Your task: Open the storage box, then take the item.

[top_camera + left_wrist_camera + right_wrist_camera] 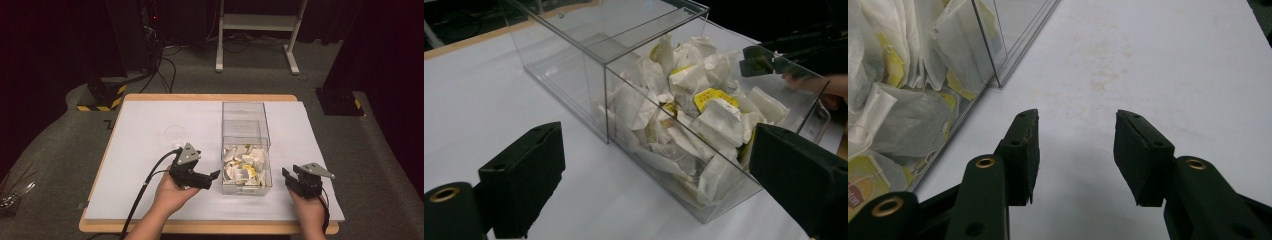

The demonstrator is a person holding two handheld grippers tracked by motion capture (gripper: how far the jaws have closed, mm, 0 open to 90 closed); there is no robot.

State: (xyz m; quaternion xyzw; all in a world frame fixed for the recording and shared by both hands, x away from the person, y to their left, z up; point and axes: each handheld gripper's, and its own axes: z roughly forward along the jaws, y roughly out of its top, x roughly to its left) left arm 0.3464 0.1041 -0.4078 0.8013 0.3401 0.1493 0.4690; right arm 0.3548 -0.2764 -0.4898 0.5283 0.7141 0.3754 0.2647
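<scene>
Tea bags (245, 167) fill the near half of a clear plastic box (244, 119) that stands lengthwise on the right-centre of the table (145, 195); its far half holds nothing. The bags are white paper sachets, some with yellow labels, heaped loosely against the near wall. The table has a pale grey-white top with a light wooden edge, and a faint clear ring (175, 133) lies on it left of the box. Around it is grey carpet in a dark room, with a white metal frame (257, 22) beyond the far edge, black stands with yellow-and-black striped feet (102, 97) at the far left, and cables trailing across the floor.

Left gripper (214, 176) is held in the person's left hand (172, 192) just beside the near left wall of the box, pointing towards it. In the left gripper view its jaws stand wide apart with the box's near corner and the heap of bags seen between them, farther off; they grip nothing and do not touch the box.

Right gripper (286, 175) is held in the right hand (310, 212) just right of the box's near end. In the right gripper view its jaws are partly open over bare table, with nothing between them, and the box wall sits close at their left, apart from them.
</scene>
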